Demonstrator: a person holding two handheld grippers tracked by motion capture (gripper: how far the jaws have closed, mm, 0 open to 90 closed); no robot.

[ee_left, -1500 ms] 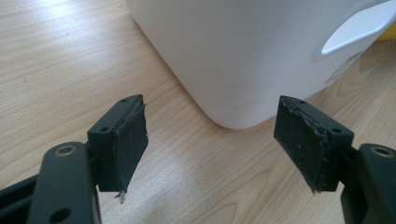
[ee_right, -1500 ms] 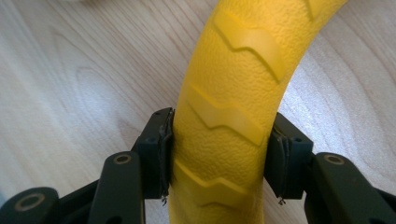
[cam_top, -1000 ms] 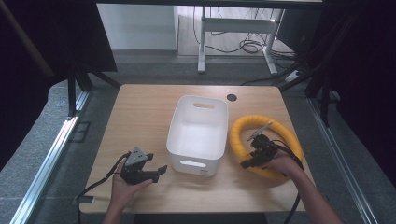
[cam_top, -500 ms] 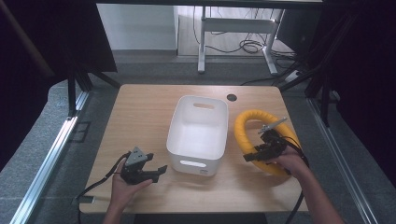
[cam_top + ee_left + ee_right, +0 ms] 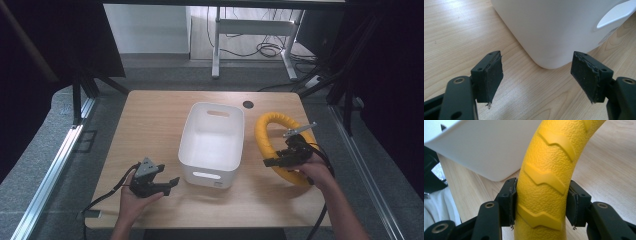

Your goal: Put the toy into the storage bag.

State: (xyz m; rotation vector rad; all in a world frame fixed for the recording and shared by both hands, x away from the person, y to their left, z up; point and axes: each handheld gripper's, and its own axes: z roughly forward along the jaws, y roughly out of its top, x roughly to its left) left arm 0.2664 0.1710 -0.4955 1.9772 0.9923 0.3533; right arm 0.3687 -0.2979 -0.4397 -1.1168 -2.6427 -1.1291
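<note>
High view first: the right claw (image 5: 278, 160) is clamped on the near-left arc of a yellow ring (image 5: 265, 137), a thick textured hoop with raised chevron ridges. That ring stands tilted, its far arc lifted off the table (image 5: 150, 125) and leaning up beside the right wall of a white plastic bin (image 5: 190, 145), its near arc low by the person's right hand (image 5: 312, 170). A grey three-cornered plate on the claw's top juts out past the ring's right side. The right forearm comes in from the bottom right corner, the wrist angled inward so the claw points left toward the bin.

Right gripper view shows both black pads pressed flat against the yellow ring (image 5: 544, 187), one on each flank, with the bin's white wall (image 5: 479, 147) close behind.

The bin sits at mid-table, open-topped, with a handle slot in each short end; nothing lies inside it.

The left claw (image 5: 167, 184) rests low on the table near the bin's front left corner, held in the left hand (image 5: 132, 197), its cable trailing off the near edge. In the left gripper view its jaws stand wide apart with only bare wood between them, aimed at the bin's rounded corner (image 5: 549, 32) just ahead.
</note>
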